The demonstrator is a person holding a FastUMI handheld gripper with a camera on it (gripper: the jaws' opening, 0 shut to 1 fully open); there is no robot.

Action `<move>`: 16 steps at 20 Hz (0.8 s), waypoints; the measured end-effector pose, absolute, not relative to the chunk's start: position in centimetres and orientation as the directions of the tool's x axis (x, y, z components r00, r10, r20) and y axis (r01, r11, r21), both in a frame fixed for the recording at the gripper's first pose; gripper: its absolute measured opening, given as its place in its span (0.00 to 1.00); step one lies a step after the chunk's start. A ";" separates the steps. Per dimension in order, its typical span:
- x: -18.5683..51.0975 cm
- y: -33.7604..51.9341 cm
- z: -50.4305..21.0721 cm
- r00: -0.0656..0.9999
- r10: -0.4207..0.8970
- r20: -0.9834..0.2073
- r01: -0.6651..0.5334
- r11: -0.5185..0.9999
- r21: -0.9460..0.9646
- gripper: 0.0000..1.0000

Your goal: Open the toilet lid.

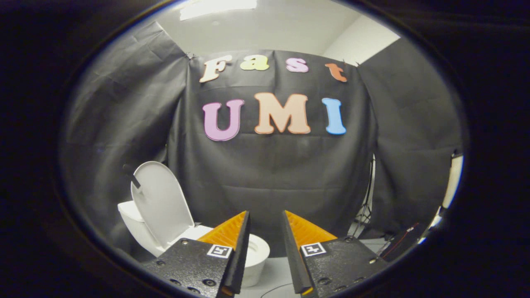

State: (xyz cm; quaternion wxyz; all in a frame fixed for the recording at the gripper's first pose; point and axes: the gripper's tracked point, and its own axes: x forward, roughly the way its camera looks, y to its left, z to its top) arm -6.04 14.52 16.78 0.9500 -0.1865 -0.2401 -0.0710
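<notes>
The white oval plastic toilet lid [162,203] stood raised, leaning back toward the tank, beyond and left of the gripper [266,219]. Its fingers were parted, holding nothing. White ceramic toilet bowl [256,252] lay exposed; task looked done, nothing obvious left.

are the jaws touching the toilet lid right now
Apart. In the gripper view the lid stands raised, beyond and to the side of the gripper, whose jaws are open on nothing; black cloth shows between them.

toilet [252,252] beyond left finger | lid [161,203] upright behind bowl | gripper [267,219] fingers apart
</notes>
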 end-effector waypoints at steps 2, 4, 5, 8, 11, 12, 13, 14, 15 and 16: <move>-7.0 12.5 14.8 0.880 -0.071 0.471 0.223 0.935 -0.276 0.46; -7.5 10.4 12.8 0.883 -0.105 0.457 0.230 0.946 -0.227 0.46; -7.8 9.6 11.8 0.884 -0.120 0.452 0.232 0.952 -0.200 0.46; -8.1 7.3 9.6 0.884 -0.164 0.438 0.228 0.969 -0.098 0.47; -6.9 8.0 10.0 0.882 -0.188 0.432 0.219 0.976 -0.021 0.48; -6.8 8.0 9.7 0.884 -0.190 0.428 0.213 0.977 -0.005 0.48; -6.6 7.7 9.4 0.887 -0.194 0.420 0.211 0.977 0.005 0.49; -6.6 7.5 9.2 0.889 -0.203 0.410 0.216 0.976 0.015 0.49; -6.7 7.4 8.8 0.891 -0.208 0.404 0.218 0.976 0.023 0.49; -6.6 7.5 8.6 0.892 -0.210 0.401 0.216 0.976 0.032 0.49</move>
